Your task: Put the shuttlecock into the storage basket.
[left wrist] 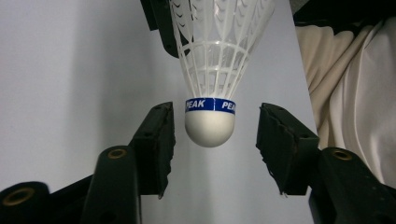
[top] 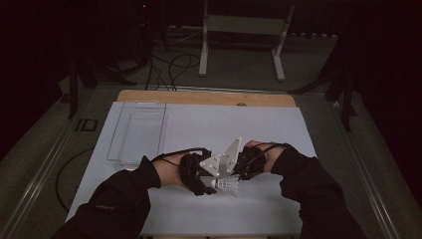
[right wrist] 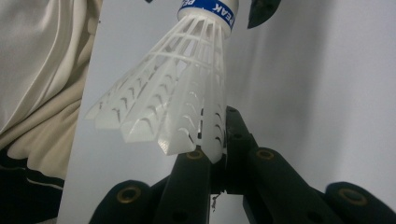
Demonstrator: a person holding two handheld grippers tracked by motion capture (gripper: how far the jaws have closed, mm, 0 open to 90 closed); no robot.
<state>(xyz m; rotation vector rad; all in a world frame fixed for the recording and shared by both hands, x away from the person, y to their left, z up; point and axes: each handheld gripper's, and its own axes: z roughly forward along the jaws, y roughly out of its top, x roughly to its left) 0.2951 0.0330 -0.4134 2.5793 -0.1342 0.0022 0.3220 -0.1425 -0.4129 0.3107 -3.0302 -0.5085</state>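
I am looking down on a pale grey table top (top: 259, 129) where my two black claws meet near the front edge, each held in a hand in a dark sleeve.

The right claw (right wrist: 219, 154) is clamped on the rim of a white plastic shuttlecock with a rounded white cork nose and a blue band printed "PEAK" (right wrist: 177, 102). In the right gripper view, its two jaws stand pressed together on one edge of the open skirt, and the rest of the skirt fans out to the left of them. From that grip the shuttlecock's long axis runs straight away from the right claw, nose farthest out, towards the other claw.

The left claw (left wrist: 215, 140) faces it head on. In the left gripper view, the cork nose (left wrist: 209, 128) points down into the gap between the two jaws, with the skirt widening away behind it. The shuttlecock's axis lies roughly along the line of the left claw's reach. The left jaws stand apart on either side of the nose, a clear gap showing on each side, so they are not gripping it.

In the high view the shuttlecock (top: 228, 185) hangs just above the table between the claws. A clear plastic tray (top: 137, 132) lies well beyond the left claw.
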